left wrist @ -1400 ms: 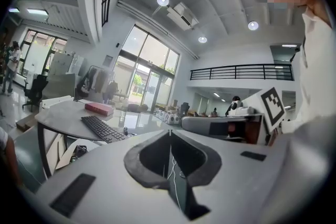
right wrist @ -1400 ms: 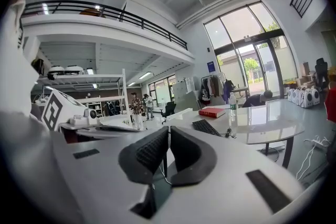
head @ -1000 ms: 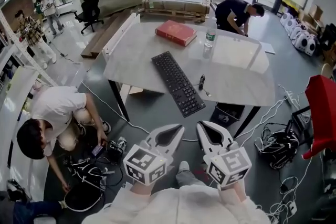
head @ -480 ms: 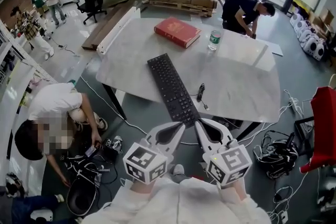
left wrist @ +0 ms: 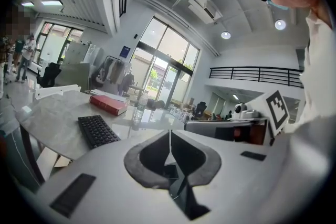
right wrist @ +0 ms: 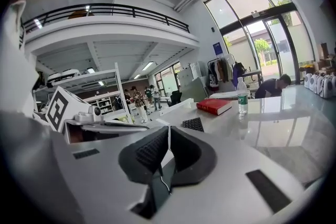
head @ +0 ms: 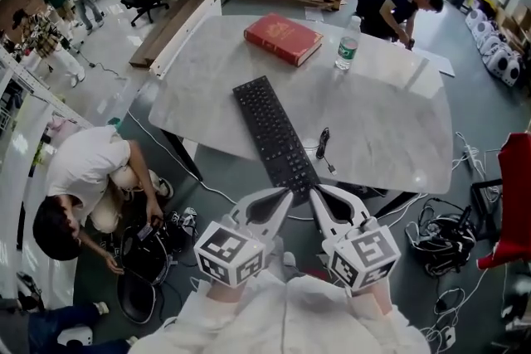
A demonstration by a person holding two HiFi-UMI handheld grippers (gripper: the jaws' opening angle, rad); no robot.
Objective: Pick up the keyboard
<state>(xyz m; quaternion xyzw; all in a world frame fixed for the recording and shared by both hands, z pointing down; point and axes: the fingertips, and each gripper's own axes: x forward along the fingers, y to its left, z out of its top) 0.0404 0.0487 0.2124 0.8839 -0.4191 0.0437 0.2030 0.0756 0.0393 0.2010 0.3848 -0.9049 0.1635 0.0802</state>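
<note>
A long black keyboard (head: 275, 134) lies aslant on the pale marble table (head: 390, 137), its near end at the table's front edge. In the left gripper view the keyboard (left wrist: 97, 130) shows left of the jaws, and in the right gripper view the keyboard (right wrist: 193, 124) peeks out just behind them. My left gripper (head: 287, 193) is shut and empty, its tip just short of the keyboard's near end. Beside it, my right gripper (head: 314, 191) is shut too, with nothing between its jaws (right wrist: 169, 131). Both are held side by side, below the table's front edge in the head view.
A red book (head: 283, 38) and a clear water bottle (head: 348, 45) stand on the far part of the table. A small black cable (head: 323, 145) lies right of the keyboard. One person crouches on the floor at left (head: 87, 186), another bends behind the table (head: 398, 0). Cables litter the floor.
Both grippers have drawn nearer to the table and the keyboard's near end, which now sits just ahead of their tips. Both jaws stay shut.
</note>
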